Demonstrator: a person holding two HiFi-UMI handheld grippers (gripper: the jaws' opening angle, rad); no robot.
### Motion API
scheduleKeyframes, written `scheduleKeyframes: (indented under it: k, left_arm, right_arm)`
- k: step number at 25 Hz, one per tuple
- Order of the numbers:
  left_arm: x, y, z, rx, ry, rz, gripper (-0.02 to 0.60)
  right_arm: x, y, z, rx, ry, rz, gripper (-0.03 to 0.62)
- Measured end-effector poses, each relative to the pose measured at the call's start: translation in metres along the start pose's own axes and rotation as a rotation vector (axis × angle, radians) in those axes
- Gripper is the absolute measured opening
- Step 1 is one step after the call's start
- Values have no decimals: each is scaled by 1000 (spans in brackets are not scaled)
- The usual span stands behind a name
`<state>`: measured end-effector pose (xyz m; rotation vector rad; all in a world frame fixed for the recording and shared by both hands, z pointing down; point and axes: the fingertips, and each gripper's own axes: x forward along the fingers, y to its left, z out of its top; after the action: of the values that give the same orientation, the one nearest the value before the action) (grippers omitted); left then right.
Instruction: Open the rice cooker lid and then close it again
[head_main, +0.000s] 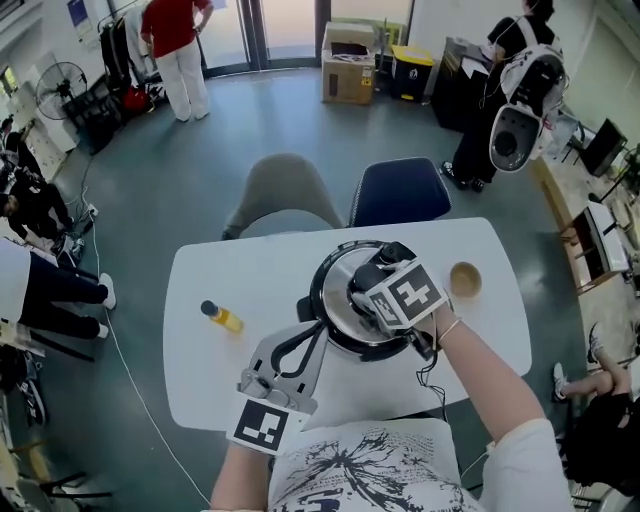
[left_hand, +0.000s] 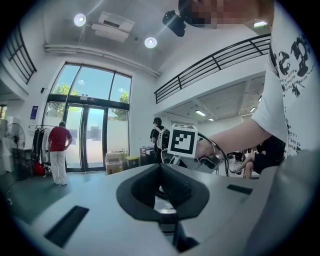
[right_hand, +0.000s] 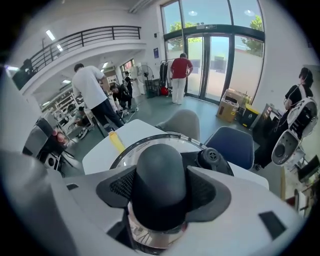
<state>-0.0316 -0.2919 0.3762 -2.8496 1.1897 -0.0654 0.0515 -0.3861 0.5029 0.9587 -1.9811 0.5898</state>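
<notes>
The rice cooker (head_main: 338, 272) stands in the middle of the white table (head_main: 215, 380), its shiny round lid (right_hand: 123, 151) down. My right gripper (head_main: 374, 290) reaches steeply down onto the lid. In the right gripper view its pads (right_hand: 205, 192) press both sides of the black lid knob (right_hand: 159, 170), and a black steam valve (right_hand: 212, 157) sits just behind the knob. My left gripper (head_main: 306, 322) lies level at the cooker's near left side, its tips together against the body. In the left gripper view the left gripper (left_hand: 161, 172) hides most of the cooker.
A small yellow bottle (head_main: 222, 316) lies left of the cooker. A wooden bowl (head_main: 465, 279) sits to its right. A grey chair (head_main: 285, 195) and a blue chair (head_main: 400, 190) stand at the table's far side. People stand farther off across the room.
</notes>
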Motion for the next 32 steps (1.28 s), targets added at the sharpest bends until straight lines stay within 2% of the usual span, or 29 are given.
scheduleKeyframes:
  k: [8,13,17,24,28,32]
  left_arm:
    - [1,-7,11,22,-11,18,13]
    - [-4,-14,6,89,36,0,13]
    - [-6,-20,5,60,30,26,12]
    - [10,-44,11,81,42,67,13]
    - [11,-57,18,52,42,133,13]
    - [12,-61,17,63,64,161,12]
  right_arm:
    - [-7,0,-2,-29,-18,3,296]
    - [-12,0,1,-21,-43,8,295]
    - [-18,-2,0,-39,-52,9,295]
    - [-29,-13,4,-86,-84,28,295]
    - [-41,-13,9,-131,-103,57,295]
    - [-50,-13,17,-176,-121,61,293]
